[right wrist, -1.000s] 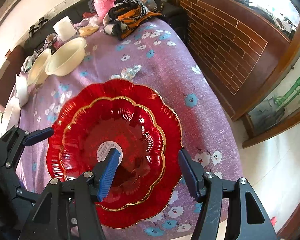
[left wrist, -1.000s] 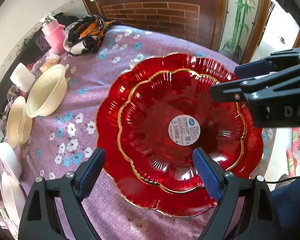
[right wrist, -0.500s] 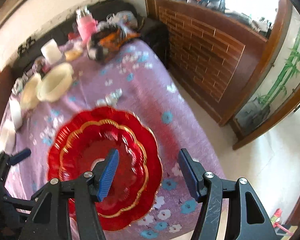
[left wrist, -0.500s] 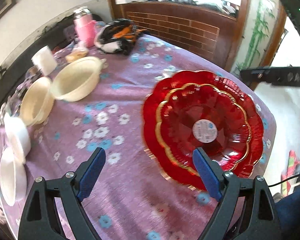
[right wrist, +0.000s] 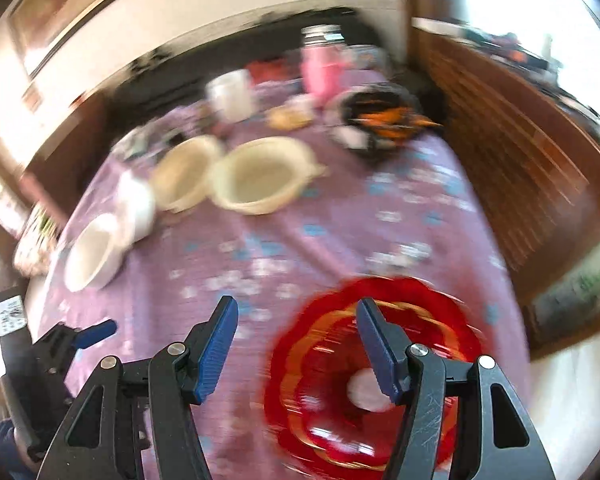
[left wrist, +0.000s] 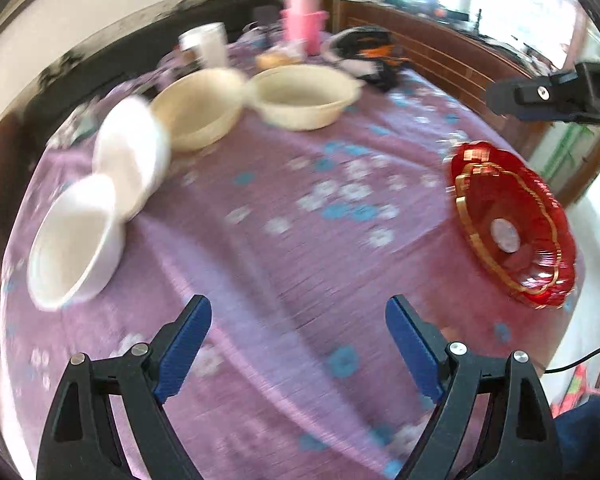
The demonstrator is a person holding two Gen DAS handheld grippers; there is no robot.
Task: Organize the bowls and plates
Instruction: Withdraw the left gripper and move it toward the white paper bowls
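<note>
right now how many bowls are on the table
4. Two white bowls overlap at the left edge. Two cream bowls sit side by side farther back. The picture is blurred, so nested bowls could be hidden.

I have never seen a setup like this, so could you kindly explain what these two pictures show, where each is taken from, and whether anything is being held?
A person holds a clamp-like gripper in each hand, each carrying a wide-angle camera that looks along its blue-padded fingers. One picture is from the left gripper, the other from the right gripper. Both are open and hold nothing. Below is a table under a purple flowered cloth. On it are stacked red plates, two cream bowls and two white bowls, with blurred clutter further back.
</note>
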